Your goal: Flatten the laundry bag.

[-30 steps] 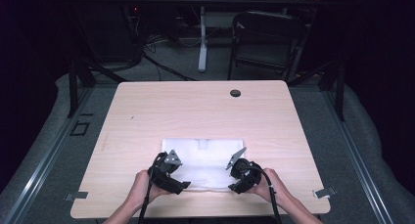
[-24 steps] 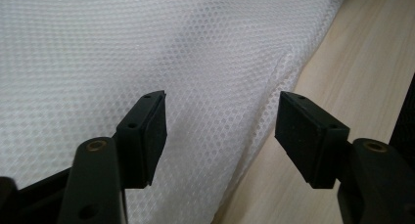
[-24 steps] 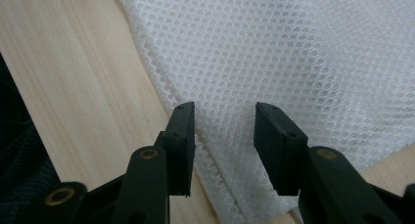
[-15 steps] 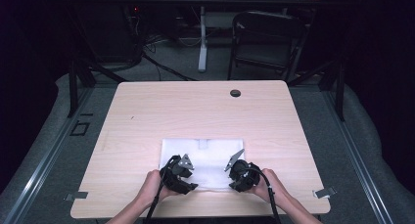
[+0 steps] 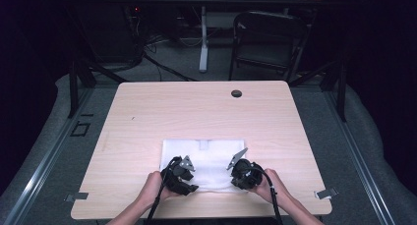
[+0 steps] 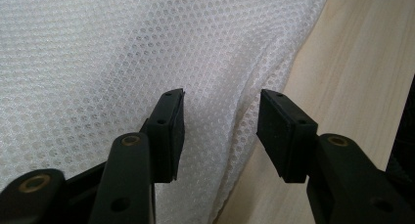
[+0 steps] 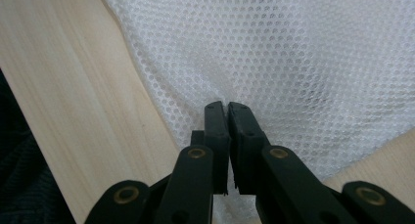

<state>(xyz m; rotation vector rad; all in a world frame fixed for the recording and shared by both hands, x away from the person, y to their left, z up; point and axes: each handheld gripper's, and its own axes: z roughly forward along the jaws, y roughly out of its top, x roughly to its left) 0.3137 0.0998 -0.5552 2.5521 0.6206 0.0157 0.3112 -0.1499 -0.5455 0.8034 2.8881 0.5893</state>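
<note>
Tool work at the near edge of the white mesh cloth (image 5: 204, 158) is uneven between the two sides. The right tool (image 7: 227, 109) has just been closing and now stands pinched tight on a fold of the cloth's hem, the mesh caught between its pads. The left tool (image 6: 220, 131) stands half open: a raised ridge of the mesh runs up between its jaws, but the pads do not press on it.

If the cloth is lifted now, I judge only the right corner would come up and the left side would drag across the table (image 5: 147, 112), skewing any fold. The left jaws could also close on just the top layer, or miss the ridge if it flattens. On the right, the bite looks shallow, near the very hem, so the slippery mesh might pull free under tension.

The cloth is white, open-holed netting, soft and limp, apparently in more than one layer. It lies flat as a rectangle on the near half of the table, its near edge at both tools, with a small lighter patch at its far edge.
</note>
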